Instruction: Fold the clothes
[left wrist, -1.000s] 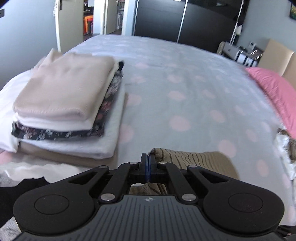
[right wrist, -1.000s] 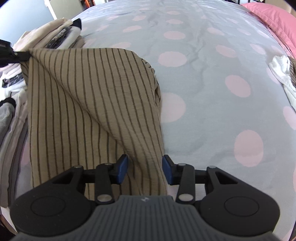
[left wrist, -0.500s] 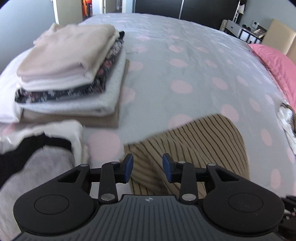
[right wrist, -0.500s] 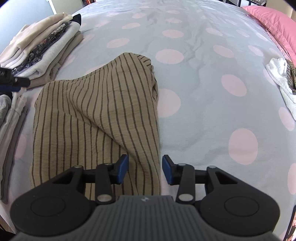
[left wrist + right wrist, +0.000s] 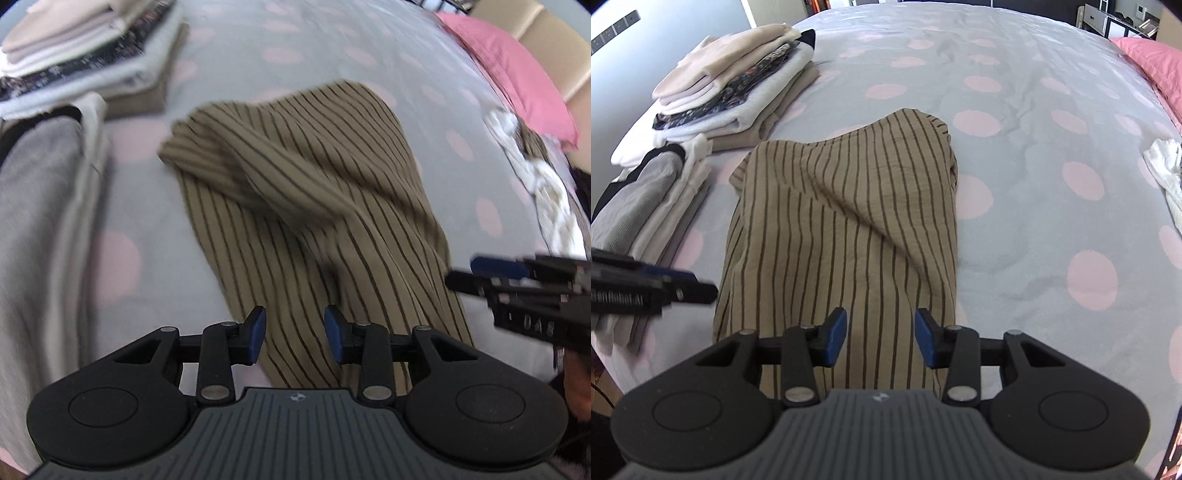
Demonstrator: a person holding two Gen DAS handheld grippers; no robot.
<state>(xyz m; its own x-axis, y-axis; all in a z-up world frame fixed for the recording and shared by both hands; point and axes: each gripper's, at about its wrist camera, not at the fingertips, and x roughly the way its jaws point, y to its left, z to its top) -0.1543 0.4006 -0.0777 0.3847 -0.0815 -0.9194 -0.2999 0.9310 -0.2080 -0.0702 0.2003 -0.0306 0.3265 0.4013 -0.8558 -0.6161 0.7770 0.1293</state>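
Tan pinstriped garment (image 5: 846,225) (crinkled, seemingly thin weave), rumpled, on dotted bedspread (image 5: 1034,155).

I can make out little lettering. The left gripper (image 5: 701,288), at the left edge of my right wrist view, carries white print on its black side, roughly "GenRobot.AI". The right gripper (image 5: 461,275) shows blurred white characters I cannot read.

Two fisheye views, each looking forward along a gripper's two fingers, low and close over a bed. The left wrist view faces the striped garment (image 5: 314,206) from its near left; the right wrist view faces it squarely. Both share the garment, the folded stack (image 5: 738,92), and each other's gripper at frame edge.
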